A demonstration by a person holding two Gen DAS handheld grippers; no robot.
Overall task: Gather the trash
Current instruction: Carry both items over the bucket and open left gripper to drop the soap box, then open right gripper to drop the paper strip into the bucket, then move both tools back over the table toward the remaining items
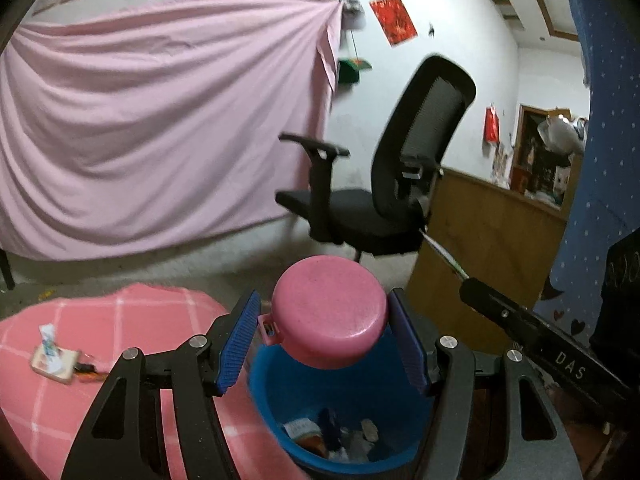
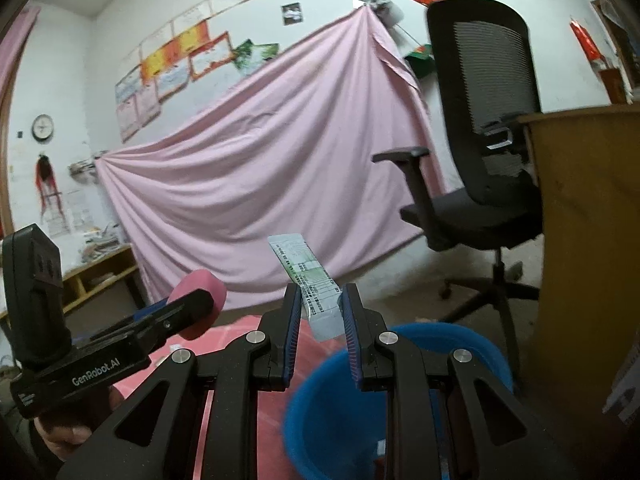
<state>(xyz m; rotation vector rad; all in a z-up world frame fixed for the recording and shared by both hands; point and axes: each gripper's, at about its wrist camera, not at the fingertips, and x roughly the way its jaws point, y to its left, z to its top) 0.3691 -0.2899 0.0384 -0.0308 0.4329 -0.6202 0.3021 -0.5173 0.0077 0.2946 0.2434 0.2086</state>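
Observation:
My left gripper is shut on a pink round lid and holds it tilted above the blue trash bin, which has several wrappers and scraps inside. My right gripper is shut on a long pale green and white wrapper that sticks up and away from the fingers, above and left of the blue bin. The right gripper's body shows at the right of the left wrist view. The left gripper with the pink lid shows at the left of the right wrist view.
A pink checked cloth lies left of the bin with a small packet and scraps on it. A black office chair stands behind the bin. A brown wooden cabinet is at the right. A pink sheet hangs on the wall.

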